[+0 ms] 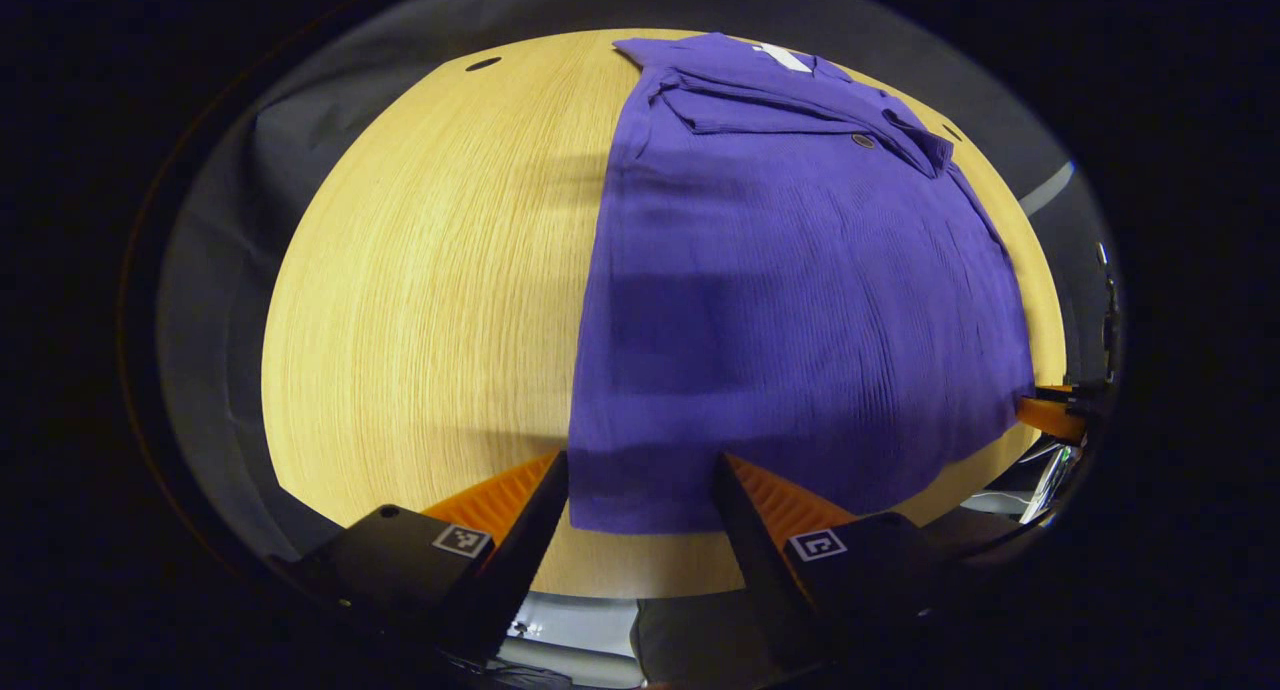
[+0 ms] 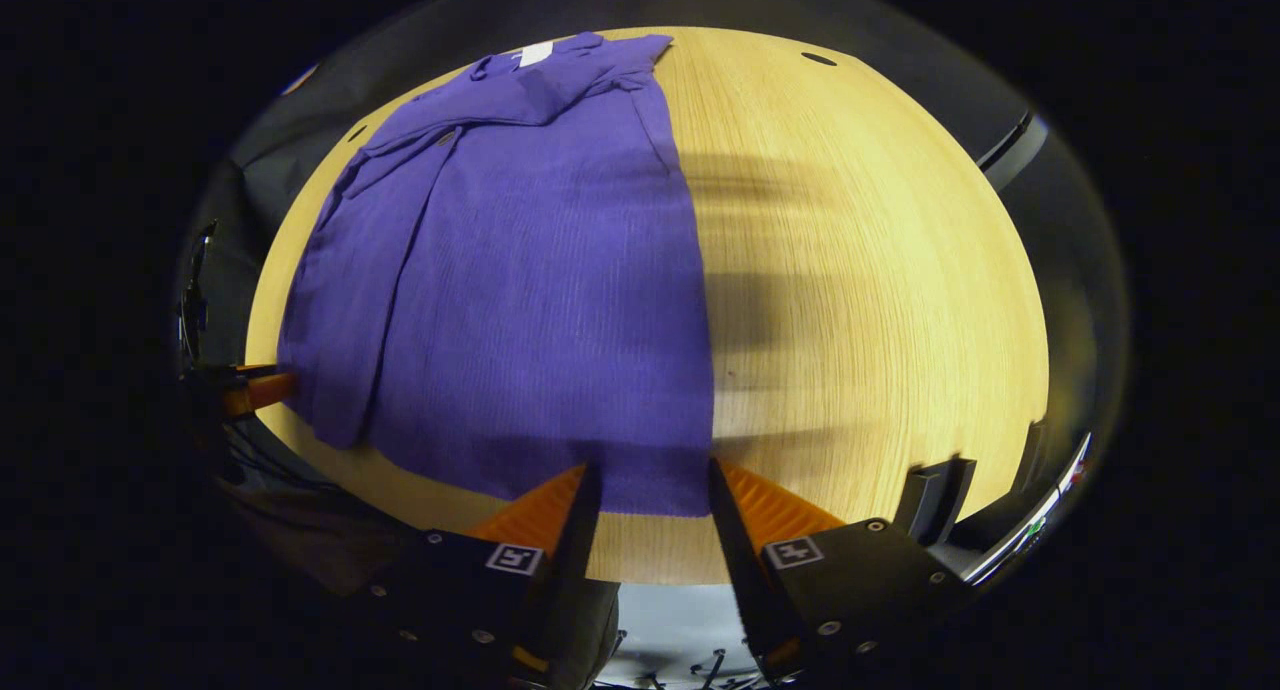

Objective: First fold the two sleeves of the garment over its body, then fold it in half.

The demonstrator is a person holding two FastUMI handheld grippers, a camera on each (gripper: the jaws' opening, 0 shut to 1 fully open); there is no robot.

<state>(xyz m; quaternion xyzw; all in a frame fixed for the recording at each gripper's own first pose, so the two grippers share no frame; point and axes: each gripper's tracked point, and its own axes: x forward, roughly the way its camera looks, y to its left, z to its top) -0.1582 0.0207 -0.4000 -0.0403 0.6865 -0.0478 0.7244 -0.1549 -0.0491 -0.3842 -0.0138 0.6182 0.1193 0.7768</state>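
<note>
A purple garment (image 1: 790, 300) (image 2: 540, 280) lies flat on a round wooden table (image 1: 430, 270) (image 2: 870, 270), collar and white label (image 1: 785, 58) at the far side. A sleeve (image 1: 760, 105) lies folded across its upper body. My left gripper (image 1: 640, 460) is open, its fingers straddling the near left corner of the hem. In the right gripper view my right gripper (image 2: 650, 467) is open around the near right hem corner. Each gripper also appears at the far hem corner in the other's view: the right gripper (image 1: 1050, 415) and the left gripper (image 2: 255, 390).
Bare wood spreads left of the garment in the left gripper view and right of it in the right gripper view. Small dark holes (image 1: 482, 64) (image 2: 818, 59) sit near the table's far rim. Dark booth cloth surrounds the table.
</note>
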